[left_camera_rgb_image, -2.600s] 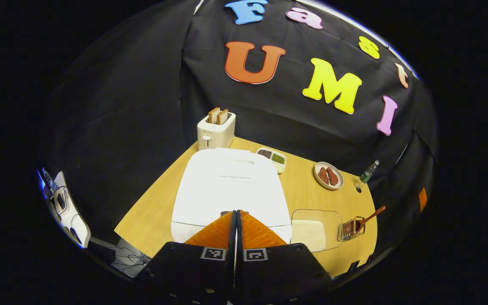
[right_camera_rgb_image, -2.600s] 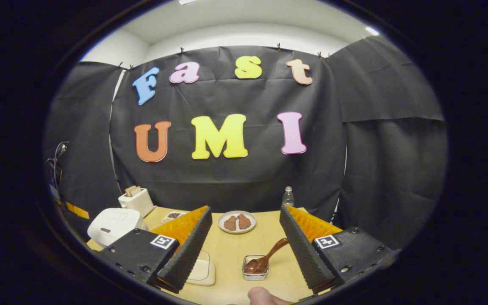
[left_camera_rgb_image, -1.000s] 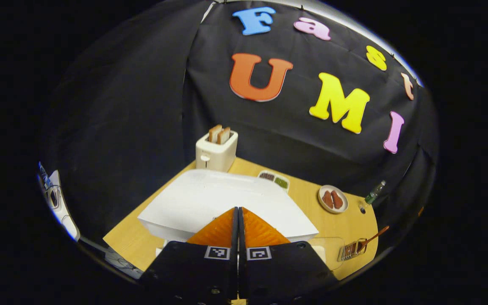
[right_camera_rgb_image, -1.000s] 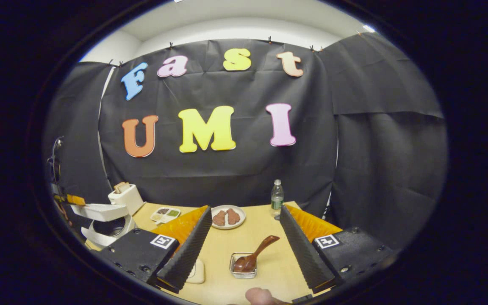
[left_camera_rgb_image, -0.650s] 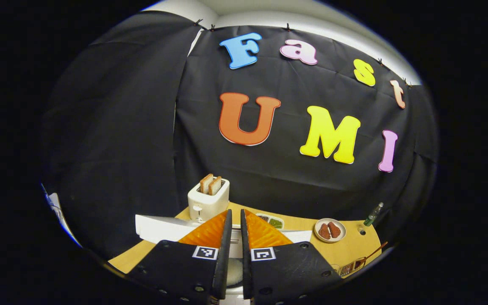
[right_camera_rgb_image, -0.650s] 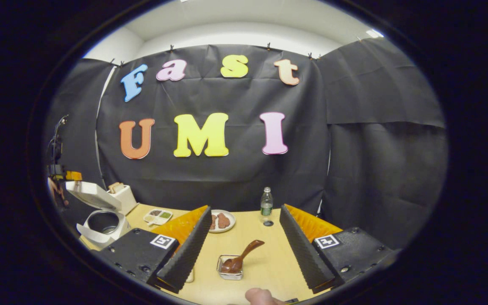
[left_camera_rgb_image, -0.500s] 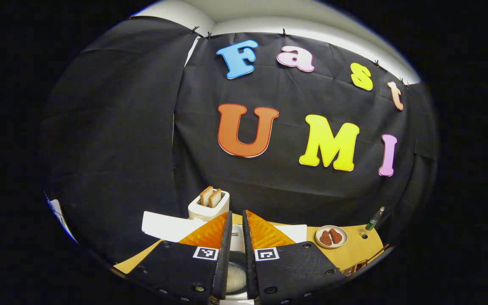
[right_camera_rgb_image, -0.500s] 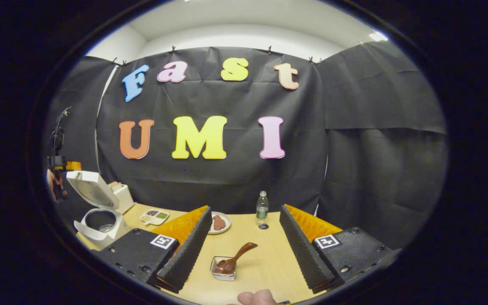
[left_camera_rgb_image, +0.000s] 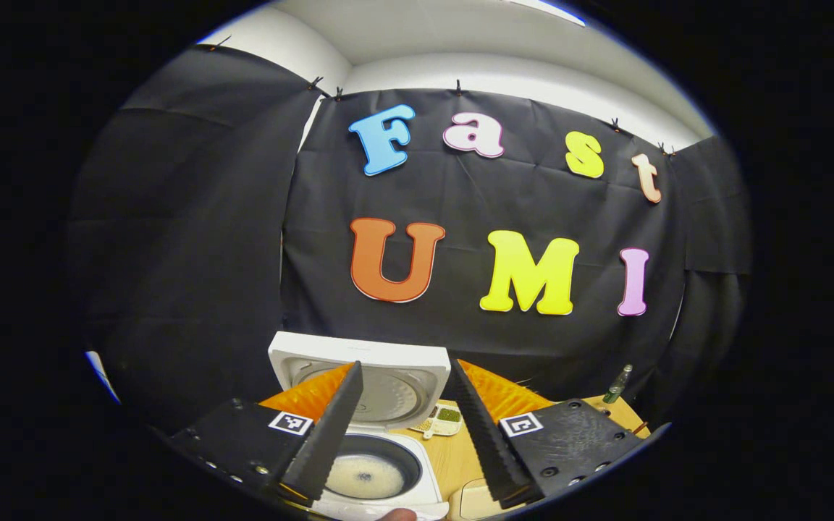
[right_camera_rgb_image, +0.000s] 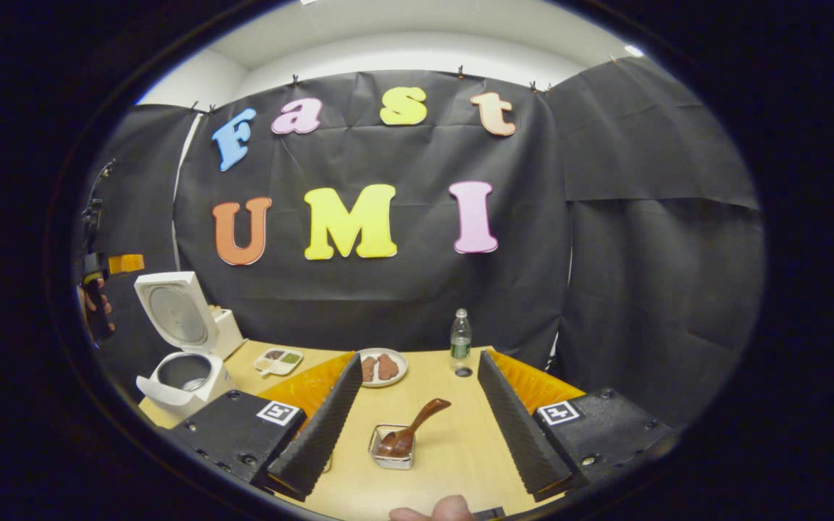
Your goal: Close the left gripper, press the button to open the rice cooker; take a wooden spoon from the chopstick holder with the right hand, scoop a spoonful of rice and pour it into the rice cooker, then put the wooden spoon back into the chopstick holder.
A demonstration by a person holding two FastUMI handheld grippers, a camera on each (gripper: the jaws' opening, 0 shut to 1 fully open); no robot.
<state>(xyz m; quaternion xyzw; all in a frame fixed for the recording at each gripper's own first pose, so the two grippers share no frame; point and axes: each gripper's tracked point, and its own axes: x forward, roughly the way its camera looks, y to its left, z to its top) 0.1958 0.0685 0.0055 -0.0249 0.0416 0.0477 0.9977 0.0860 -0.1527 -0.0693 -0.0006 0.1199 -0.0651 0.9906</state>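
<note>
The white rice cooker (left_camera_rgb_image: 388, 485) stands open just below my left gripper (left_camera_rgb_image: 402, 365), its lid (left_camera_rgb_image: 359, 358) upright behind the pot (left_camera_rgb_image: 370, 474), which has a little rice at its bottom. The left gripper is open and holds nothing. In the right gripper view the open cooker (right_camera_rgb_image: 184, 376) sits at the far left. The wooden spoon (right_camera_rgb_image: 417, 423) leans in the small chopstick holder (right_camera_rgb_image: 392, 454) on the table, a little ahead of and below my right gripper (right_camera_rgb_image: 418, 358). That gripper is open and empty too.
A sectioned tray (right_camera_rgb_image: 278, 359), a plate of brown food (right_camera_rgb_image: 381, 365) and a water bottle (right_camera_rgb_image: 460, 336) line the back of the wooden table (right_camera_rgb_image: 453, 456). A toaster (right_camera_rgb_image: 229, 322) stands behind the cooker lid. A hand (right_camera_rgb_image: 93, 304) shows at the far left.
The cooker lid has swung from half raised to fully upright. My left gripper has pulled back and up and gone from nearly shut to open. The right gripper has hardly moved.
</note>
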